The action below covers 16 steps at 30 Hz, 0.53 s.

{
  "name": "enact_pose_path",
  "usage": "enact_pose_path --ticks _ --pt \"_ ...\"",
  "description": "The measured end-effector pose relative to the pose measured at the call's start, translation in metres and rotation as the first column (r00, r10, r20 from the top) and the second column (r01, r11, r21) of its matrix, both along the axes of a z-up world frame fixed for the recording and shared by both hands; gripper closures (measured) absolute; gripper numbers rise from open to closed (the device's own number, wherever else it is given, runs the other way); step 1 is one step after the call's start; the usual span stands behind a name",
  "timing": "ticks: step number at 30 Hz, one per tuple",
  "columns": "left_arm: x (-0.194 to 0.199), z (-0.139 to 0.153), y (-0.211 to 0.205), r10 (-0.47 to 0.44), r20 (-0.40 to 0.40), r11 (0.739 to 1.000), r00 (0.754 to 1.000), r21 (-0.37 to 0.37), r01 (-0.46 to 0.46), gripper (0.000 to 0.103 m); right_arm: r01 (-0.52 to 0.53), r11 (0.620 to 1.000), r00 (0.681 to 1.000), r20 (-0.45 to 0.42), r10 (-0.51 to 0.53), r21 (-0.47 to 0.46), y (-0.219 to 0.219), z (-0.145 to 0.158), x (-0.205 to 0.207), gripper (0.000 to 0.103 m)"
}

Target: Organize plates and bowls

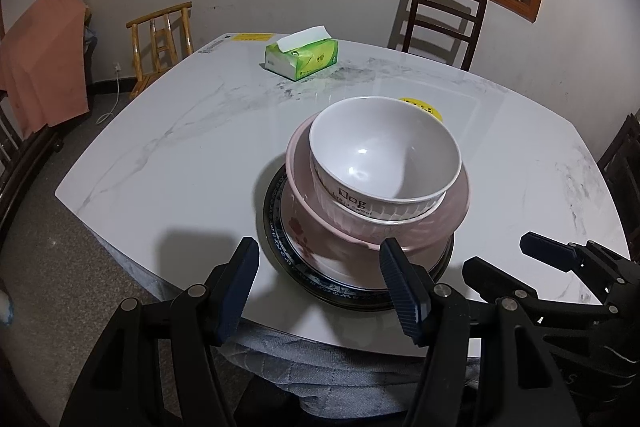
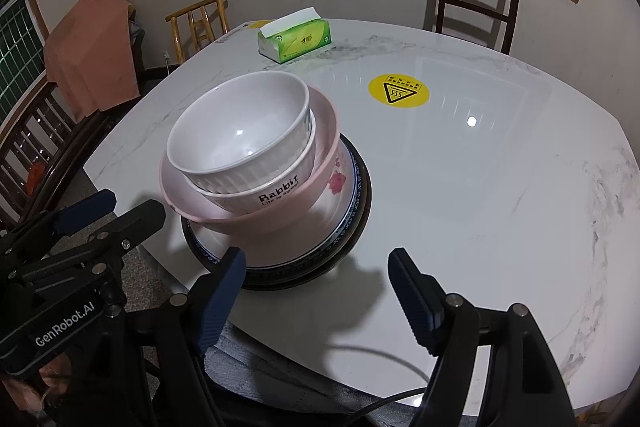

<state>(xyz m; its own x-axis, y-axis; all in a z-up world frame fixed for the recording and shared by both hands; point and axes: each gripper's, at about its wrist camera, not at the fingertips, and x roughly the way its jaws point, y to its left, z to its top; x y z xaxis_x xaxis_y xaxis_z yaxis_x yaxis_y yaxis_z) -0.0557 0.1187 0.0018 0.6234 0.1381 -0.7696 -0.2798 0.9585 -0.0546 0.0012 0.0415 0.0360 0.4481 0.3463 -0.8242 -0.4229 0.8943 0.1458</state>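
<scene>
Both hand-held grippers, left (image 1: 320,283) and right (image 2: 316,291), hover spread before stacked bowls (image 1: 384,155).

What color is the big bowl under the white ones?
Pale pink; clearest in the right wrist view.

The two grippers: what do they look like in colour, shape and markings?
Both the left gripper and the right gripper are black linkage frames with silver rivets. The fingers carry dark blue ribbed pads. White "GenRobot.AI" lettering marks the left gripper's body.
</scene>
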Motion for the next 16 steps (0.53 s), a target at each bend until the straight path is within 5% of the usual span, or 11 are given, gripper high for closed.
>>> enact_pose_path --ticks 16 --pt "-0.0024 0.0023 0.0028 -0.006 0.002 1.0 1.0 -0.009 0.006 0.043 -0.005 1.0 1.0 -0.004 0.005 -0.007 0.0037 -0.0026 -0.0012 0.027"
